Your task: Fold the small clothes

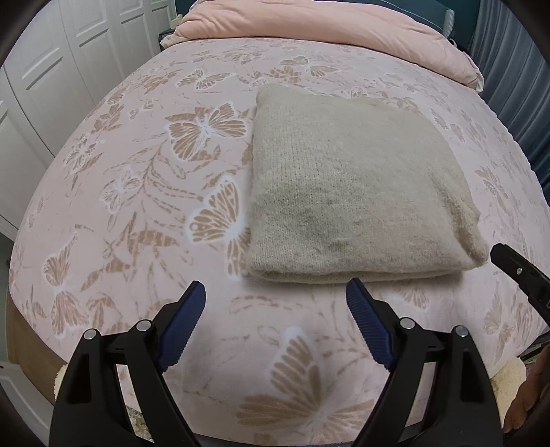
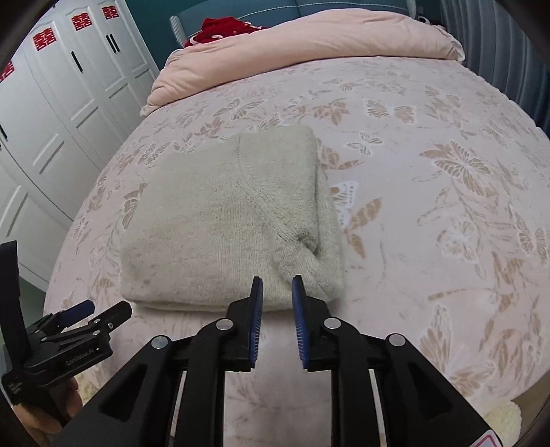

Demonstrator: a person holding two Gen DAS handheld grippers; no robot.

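Beige knit sweater [image 1: 347,192] folded square, bedspread [image 1: 137,192] bare around

The folded sweater [image 1: 350,192] lies on the bed [image 1: 137,206]; a quilt [image 1: 326,31] is bunched behind it, wardrobe doors [image 2: 62,103] stand left.

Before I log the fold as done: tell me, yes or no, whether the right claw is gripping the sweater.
No: the right claw hangs just short of the folded sweater, its pads apart with nothing between them.
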